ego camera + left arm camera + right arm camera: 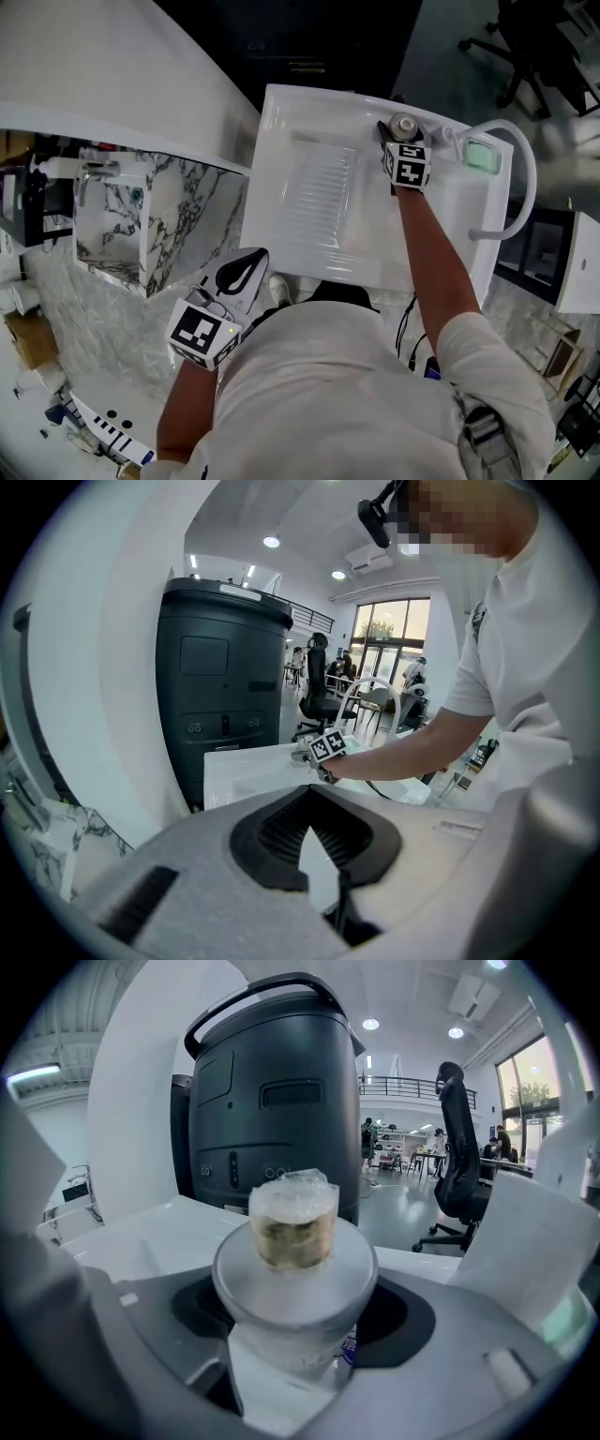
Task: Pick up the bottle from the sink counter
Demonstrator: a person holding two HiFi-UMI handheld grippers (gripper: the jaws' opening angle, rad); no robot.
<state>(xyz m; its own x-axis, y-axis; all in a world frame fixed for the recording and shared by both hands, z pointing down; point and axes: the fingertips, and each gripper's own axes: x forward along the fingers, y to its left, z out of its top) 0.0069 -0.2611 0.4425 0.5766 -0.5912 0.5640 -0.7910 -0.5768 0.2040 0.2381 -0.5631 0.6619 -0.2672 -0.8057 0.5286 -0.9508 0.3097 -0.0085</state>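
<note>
Right gripper point(397, 138) around bottle point(404, 122), counter point(281, 122) edge

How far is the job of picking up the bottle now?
Done: the right tongs stand around the bottle. In hand: the grip, not tight yet, a gap shows beside it. Remaining: clamp and lift it off the sink counter.

The white sink counter point(281, 141) is seen with a ribbed drain panel point(323, 202) at its middle. The bottle point(404, 123) is stood upright at one o'clock, and a green block point(481, 156) is set near it at two o'clock.
</note>
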